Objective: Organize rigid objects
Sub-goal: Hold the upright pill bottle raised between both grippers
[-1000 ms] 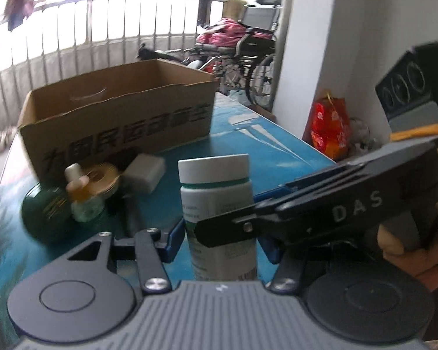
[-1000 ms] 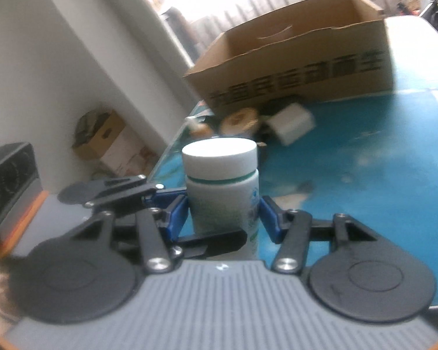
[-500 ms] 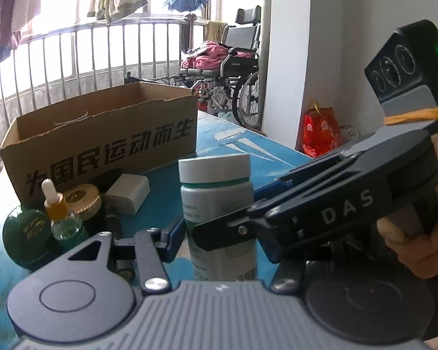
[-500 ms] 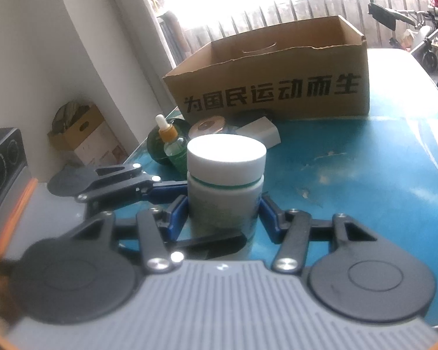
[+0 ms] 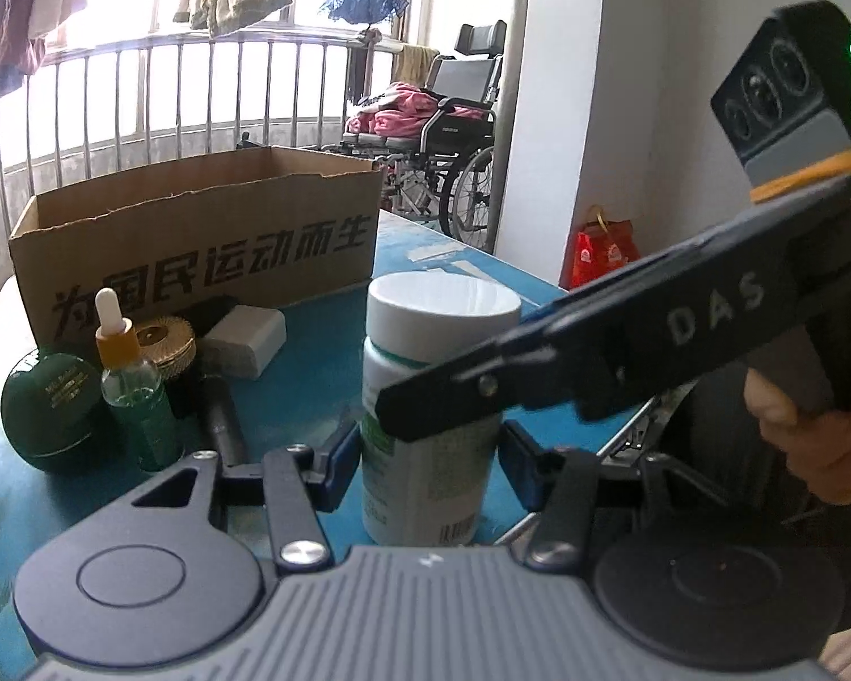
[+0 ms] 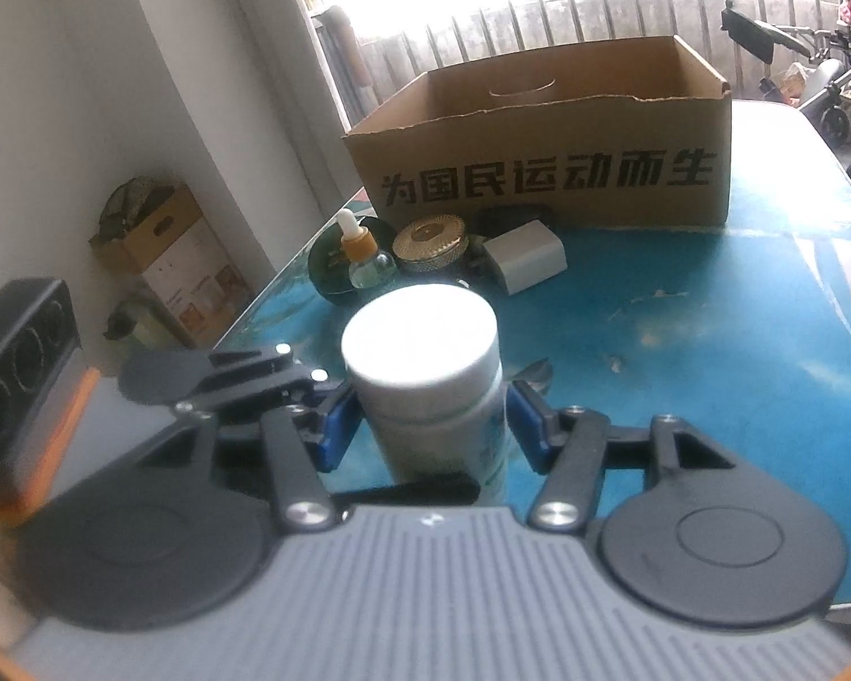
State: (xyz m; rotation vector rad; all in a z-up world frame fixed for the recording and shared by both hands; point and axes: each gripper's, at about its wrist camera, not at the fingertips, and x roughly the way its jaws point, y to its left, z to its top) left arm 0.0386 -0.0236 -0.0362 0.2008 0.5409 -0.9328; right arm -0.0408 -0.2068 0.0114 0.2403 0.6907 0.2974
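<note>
A white-capped pill bottle (image 5: 425, 454) stands upright between both grippers near the blue table's (image 6: 709, 340) front edge. My left gripper (image 5: 428, 465) has its blue pads against the bottle's sides, shut on it. My right gripper (image 6: 431, 425) straddles the same bottle (image 6: 425, 363) from the other side. Its jaws are opening, and a narrow gap shows at each blue pad. One of its black fingers (image 5: 539, 363) crosses in front of the bottle in the left wrist view. A person's hand (image 5: 811, 431) holds that gripper.
An open cardboard box (image 6: 539, 170) stands further back on the table. In front of it sit a green round jar (image 5: 51, 414), a dropper bottle (image 5: 136, 391), a gold-lidded jar (image 5: 164, 346), a white block (image 5: 244, 340) and a black cylinder (image 5: 221, 425). A wheelchair (image 5: 454, 136) stands beyond.
The right gripper's pads have drawn slightly off the bottle's sides. The left gripper has sunk a little and keeps its hold. The right wrist view has rolled level.
</note>
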